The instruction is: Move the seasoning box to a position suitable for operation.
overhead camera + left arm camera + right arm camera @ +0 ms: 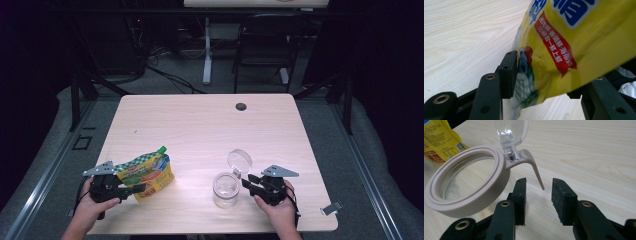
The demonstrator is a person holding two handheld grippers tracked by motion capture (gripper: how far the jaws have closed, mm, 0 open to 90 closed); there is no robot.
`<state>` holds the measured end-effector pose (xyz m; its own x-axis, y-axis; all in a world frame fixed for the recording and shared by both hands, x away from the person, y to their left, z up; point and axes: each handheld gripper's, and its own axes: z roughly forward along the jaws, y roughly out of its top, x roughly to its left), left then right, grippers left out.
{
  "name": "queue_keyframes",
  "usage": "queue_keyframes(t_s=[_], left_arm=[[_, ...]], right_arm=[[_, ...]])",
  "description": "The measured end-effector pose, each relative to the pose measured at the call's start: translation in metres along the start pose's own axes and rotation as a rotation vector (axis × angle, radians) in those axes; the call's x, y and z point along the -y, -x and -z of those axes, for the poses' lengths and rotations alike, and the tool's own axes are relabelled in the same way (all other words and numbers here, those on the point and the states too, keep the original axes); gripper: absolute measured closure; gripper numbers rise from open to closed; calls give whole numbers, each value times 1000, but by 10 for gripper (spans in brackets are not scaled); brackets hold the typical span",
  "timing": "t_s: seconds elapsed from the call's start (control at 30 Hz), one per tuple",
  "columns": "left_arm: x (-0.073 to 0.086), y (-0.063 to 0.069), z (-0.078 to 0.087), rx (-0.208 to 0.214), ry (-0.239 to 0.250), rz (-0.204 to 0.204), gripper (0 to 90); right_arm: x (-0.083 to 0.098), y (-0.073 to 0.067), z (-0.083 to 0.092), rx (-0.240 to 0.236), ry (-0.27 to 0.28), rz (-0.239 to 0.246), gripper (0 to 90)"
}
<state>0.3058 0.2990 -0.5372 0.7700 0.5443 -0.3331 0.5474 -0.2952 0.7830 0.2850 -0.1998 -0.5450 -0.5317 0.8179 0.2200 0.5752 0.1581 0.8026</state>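
Pale wood worktop (pixel 200 125) fills my view, dark floor beyond. My left tool (pixel 131 190) stands open astride the lower edge of the yellow seasoning pouch (pixel 147 172) at the front left; one pad touches it, with no squeeze. My right tool (pixel 539 197) is open, holding nothing, just behind the lid tab (pixel 535 171) of the clear jar (pixel 225 189), whose lid (pixel 239 161) stands flipped up.

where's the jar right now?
In the high view the clear jar stands at the table's near right, lid flipped open, just left of the right gripper; the yellow pouch lies farther left.
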Motion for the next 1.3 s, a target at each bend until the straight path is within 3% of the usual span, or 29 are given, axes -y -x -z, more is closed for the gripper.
queue_keyframes(t_s=[0.17, 0.33, 0.53, 0.83, 0.97, 1.3], left_arm=[[1, -1, -8, -15, -45, 4, 504], [2, 1, -22, -63, -113, -16, 488], [2, 2, -35, -74, -123, -18, 470], [5, 4, -42, -101, -95, -32, 451], [8, 7, -47, -120, -115, -48, 468], [16, 10, -53, -140, -20, -25, 498]], right_arm=[[0, 0, -1, 0, -2, 3, 647], [0, -1, -1, 1, -4, 9, 646], [0, -1, 0, 2, -5, 8, 644], [2, -1, 2, 13, 0, 6, 643], [2, -1, 2, 16, -2, 5, 643], [2, -2, 1, 15, -1, 11, 639]])
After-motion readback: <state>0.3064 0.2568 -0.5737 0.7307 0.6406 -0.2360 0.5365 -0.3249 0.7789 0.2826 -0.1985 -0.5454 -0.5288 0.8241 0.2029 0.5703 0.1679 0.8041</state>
